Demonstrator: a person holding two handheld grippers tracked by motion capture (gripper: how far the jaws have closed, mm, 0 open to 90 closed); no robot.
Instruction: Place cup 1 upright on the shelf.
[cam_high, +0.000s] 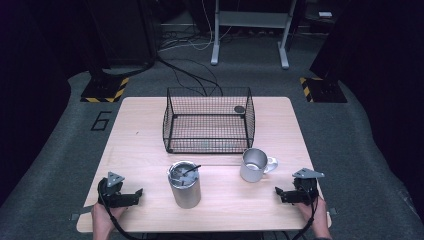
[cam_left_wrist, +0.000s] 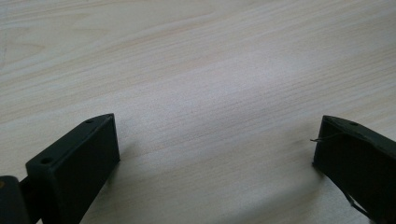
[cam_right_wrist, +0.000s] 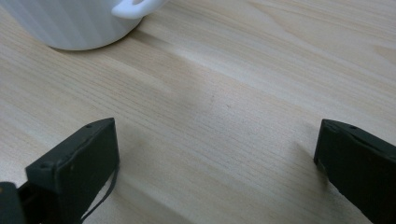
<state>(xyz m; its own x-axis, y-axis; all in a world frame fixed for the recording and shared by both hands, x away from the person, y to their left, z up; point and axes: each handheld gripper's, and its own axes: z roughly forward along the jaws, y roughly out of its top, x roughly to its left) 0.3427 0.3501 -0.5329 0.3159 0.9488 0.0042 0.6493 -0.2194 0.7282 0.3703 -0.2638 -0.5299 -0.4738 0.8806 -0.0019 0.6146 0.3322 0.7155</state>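
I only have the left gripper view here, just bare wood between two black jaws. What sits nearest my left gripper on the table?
Observer: A steel tumbler with a lid and a dark straw stands just to the right of the left gripper, apart from it.
Operator: And the right gripper?
Observer: The right gripper rests near the table's front right corner, jaws spread with nothing between them.
Operator: Anything near it?
Observer: A white mug stands upright ahead of it, handle toward the right.
Operator: Anything farther back?
Observer: A black wire basket stands behind both cups, at the table's middle.
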